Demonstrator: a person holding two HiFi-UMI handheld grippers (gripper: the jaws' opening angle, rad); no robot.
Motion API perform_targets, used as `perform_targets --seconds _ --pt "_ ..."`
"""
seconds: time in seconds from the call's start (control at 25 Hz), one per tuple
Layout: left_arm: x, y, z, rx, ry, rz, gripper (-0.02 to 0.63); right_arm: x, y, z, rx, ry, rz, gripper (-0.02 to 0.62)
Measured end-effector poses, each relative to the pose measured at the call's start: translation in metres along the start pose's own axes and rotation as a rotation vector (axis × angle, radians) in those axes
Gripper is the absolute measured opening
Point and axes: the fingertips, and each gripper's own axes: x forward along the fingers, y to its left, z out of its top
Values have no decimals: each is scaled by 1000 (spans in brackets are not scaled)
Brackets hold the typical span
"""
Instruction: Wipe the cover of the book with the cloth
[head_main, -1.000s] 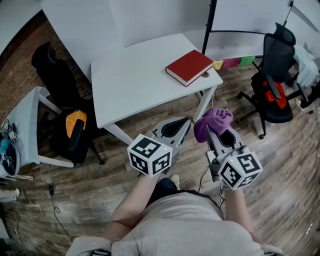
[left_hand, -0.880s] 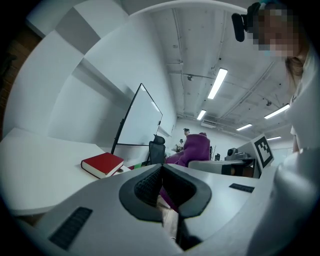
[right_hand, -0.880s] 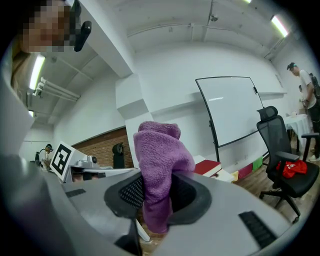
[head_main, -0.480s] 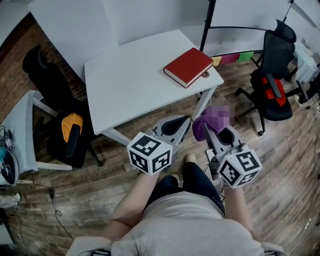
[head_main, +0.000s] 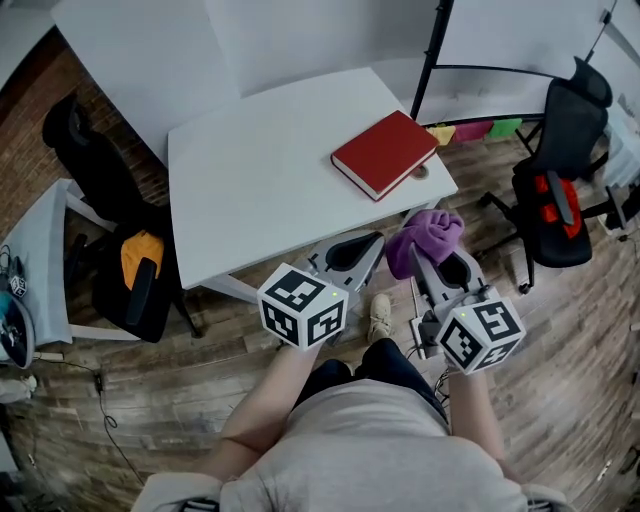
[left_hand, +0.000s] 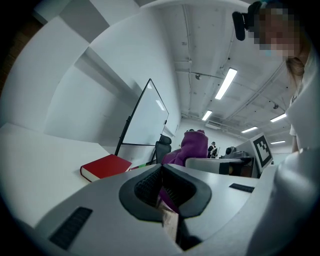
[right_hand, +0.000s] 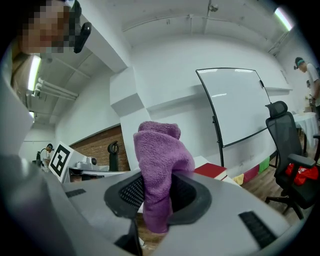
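A red hardcover book (head_main: 385, 153) lies closed at the right end of the white table (head_main: 260, 170); it also shows as the book (left_hand: 106, 166) and the book (right_hand: 212, 171). My right gripper (head_main: 432, 252) is held off the table's near right corner, shut on a bunched purple cloth (head_main: 426, 239) that stands up between its jaws, cloth (right_hand: 159, 165). My left gripper (head_main: 352, 252) hovers at the table's near edge, jaws together with nothing in them; the cloth (left_hand: 192, 146) shows beyond it.
A black office chair (head_main: 560, 190) with something red on it stands at the right. A whiteboard stand (head_main: 440, 50) rises behind the table. Another dark chair with an orange item (head_main: 140, 255) and a small white table (head_main: 50, 260) are at the left. Wood floor lies below.
The view has shifted: table and book sit slightly lower and nearer now. Both grippers keep their pose, the right one still holding the cloth.
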Motion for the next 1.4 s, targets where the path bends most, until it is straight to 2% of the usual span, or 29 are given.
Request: perform_targets --seconds 0.44,0.8,1.4 --pt "90 57 35 -10 -19 56 20 71 -86 24 -7 60 65 114" --pt "149 101 52 -41 -28 127 20 125 -136 41 -10 90 151 113" --pt "187 134 58 -71 -47 230 20 166 -173 48 -28 126 262 114"
